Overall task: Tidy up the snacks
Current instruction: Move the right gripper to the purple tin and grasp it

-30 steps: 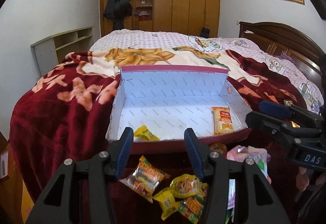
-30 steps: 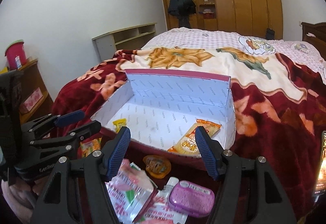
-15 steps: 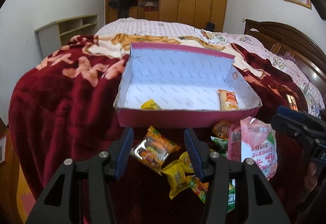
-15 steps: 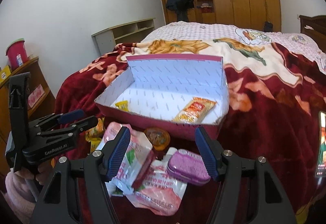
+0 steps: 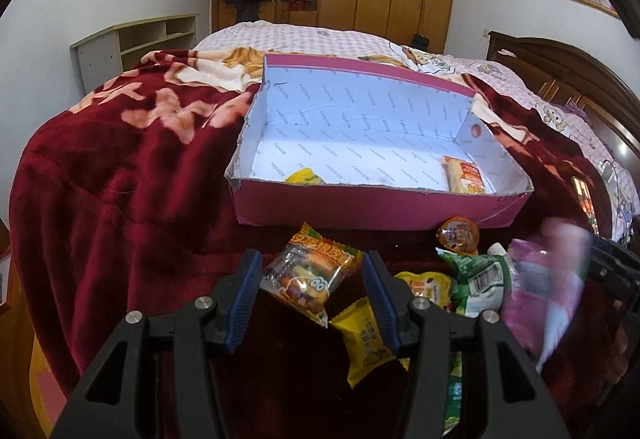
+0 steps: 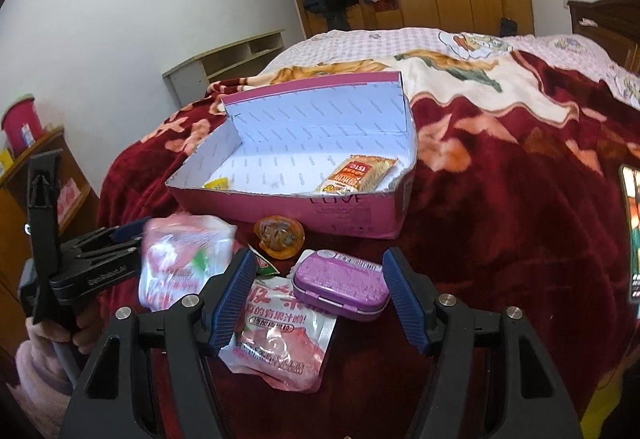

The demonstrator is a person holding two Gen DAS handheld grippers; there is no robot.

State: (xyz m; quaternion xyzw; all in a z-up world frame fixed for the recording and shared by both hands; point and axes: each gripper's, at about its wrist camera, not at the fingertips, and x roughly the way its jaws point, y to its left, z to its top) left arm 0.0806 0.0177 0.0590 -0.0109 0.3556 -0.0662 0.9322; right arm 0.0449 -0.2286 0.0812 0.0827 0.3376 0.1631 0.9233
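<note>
A pink cardboard box with a white lining lies open on the bed. It holds an orange packet and a small yellow packet. Loose snacks lie in front of it. My left gripper is open low over the pile, with a clear orange-topped candy packet between its fingers, pads not pressing. My right gripper is open too, with a purple tin between its fingers, lying on a pink pouch. A second pink pouch looks blurred.
An orange jelly cup sits against the box front. A green pouch and a yellow packet lie right of my left gripper. A phone lies on the red blanket at far right. Shelf and wardrobe stand behind.
Both grippers have sunk toward the snack pile in front of the box. The candy packet and the purple tin now lie between their fingers. The jaws have kept their width.
</note>
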